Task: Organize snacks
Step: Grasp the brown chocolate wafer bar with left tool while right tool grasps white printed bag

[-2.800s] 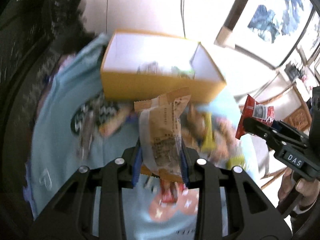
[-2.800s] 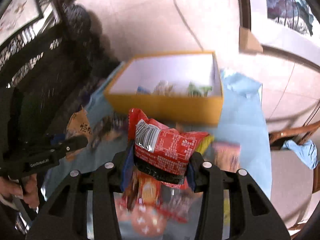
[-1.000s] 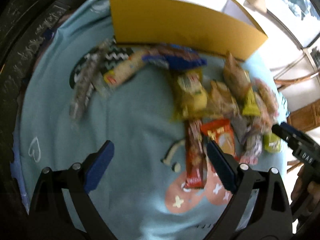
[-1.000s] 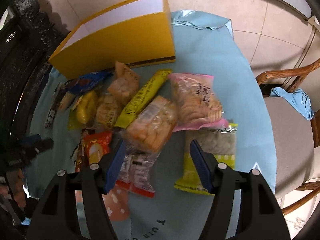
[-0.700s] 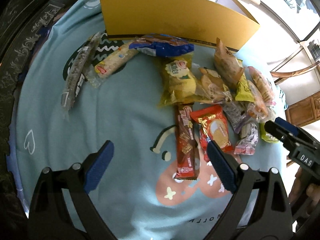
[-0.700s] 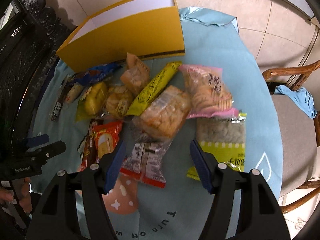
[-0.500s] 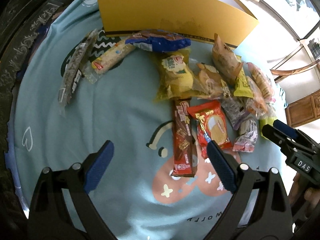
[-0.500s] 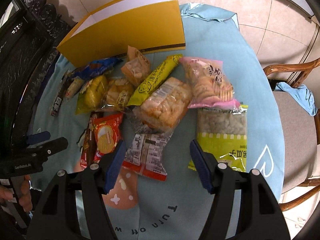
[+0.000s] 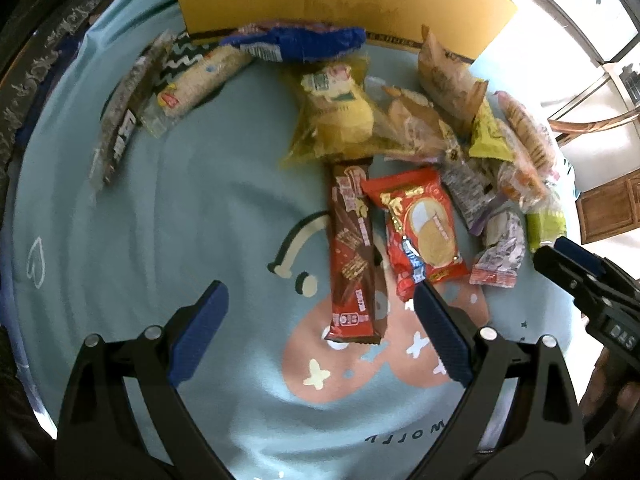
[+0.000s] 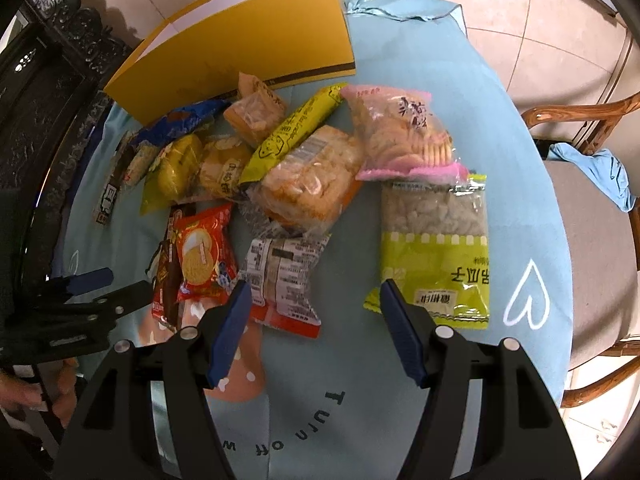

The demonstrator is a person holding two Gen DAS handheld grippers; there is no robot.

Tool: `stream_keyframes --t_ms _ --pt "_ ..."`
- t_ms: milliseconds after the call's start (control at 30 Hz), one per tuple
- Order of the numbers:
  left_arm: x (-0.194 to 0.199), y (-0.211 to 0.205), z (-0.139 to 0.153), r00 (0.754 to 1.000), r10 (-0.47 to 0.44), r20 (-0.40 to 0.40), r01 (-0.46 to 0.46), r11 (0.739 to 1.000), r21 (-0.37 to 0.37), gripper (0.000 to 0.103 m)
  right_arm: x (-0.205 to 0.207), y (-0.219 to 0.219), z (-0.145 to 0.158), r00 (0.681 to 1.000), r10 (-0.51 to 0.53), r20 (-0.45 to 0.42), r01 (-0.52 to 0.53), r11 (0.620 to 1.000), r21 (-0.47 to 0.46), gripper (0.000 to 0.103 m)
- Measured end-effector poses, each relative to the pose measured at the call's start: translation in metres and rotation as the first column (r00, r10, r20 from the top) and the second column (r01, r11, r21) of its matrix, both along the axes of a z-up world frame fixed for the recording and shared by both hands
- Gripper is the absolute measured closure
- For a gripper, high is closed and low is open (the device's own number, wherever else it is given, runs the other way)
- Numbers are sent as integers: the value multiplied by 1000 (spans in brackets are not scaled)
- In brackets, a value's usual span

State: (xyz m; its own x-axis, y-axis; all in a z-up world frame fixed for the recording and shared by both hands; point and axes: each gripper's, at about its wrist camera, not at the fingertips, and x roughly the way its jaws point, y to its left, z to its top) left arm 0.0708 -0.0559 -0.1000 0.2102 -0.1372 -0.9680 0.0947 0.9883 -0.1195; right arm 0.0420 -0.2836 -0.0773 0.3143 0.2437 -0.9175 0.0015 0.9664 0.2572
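With both sets of jaws spread and empty, next pick pending — left gripper [image 9: 320, 296] hovering over brown wafer bar [image 9: 352, 252], right gripper [image 10: 316, 292] over grey-and-red pouch [image 10: 286, 276]. Yellow box [image 10: 240, 48] at twelve o'clock behind loose snacks. Best: straddle one packet across its narrow width, avoid pinching the neighbouring red biscuit pack [image 9: 420, 224].

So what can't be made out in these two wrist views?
- Inside of the yellow box: both views show only its outer wall, and the top edge crops it in the left view.
- Grey packet: mostly buried under the orange bag.
- Person: only fingers at the frame edges.
- Print on the brown bar: too small.
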Motion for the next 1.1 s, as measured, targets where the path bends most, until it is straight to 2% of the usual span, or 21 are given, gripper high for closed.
stream_keyframes --t_ms 233,300,367,400,533,600,633,667,700,733,1100 --pt "6 -4 -14 1000 2 2 -2 1000 11 9 -4 0 2 1000 11 -2 -11 1000 0 36" --pt "9 -5 -19 1000 4 -2 -4 1000 14 15 -6 0 2 1000 12 1 -12 1000 -3 36" --pt "10 -5 -25 1000 7 -19 -7 1000 6 30 -8 1 3 1000 20 5 -20 1000 -20 36" --pt "10 -5 -29 1000 9 -27 -9 1000 8 33 -8 1 3 1000 28 8 -28 999 -24 36" --pt "10 -7 -31 1000 -17 -7 18 999 41 36 -10 2 2 999 35 3 -35 999 -20 36" --pt "8 -9 -31 999 -35 6 34 996 83 47 -9 3 0 999 35 -4 -35 999 -18 36" --pt "8 -12 -30 999 -41 13 39 994 101 61 -9 3 0 999 35 -5 -35 999 -16 36" --pt "8 -11 -29 999 -45 19 43 995 89 74 -9 4 1 999 35 -6 -35 999 -15 36" --pt "9 -9 -28 999 -40 12 39 997 70 76 -9 5 1 999 37 -5 -37 999 -15 36" --pt "10 -2 -28 1000 -21 0 21 999 41 78 -8 7 1 999 40 -5 -40 999 -17 36" --pt "4 39 -9 999 51 19 -51 999 -16 79 3 31 -11 996 80 -35 -81 996 -41 36"
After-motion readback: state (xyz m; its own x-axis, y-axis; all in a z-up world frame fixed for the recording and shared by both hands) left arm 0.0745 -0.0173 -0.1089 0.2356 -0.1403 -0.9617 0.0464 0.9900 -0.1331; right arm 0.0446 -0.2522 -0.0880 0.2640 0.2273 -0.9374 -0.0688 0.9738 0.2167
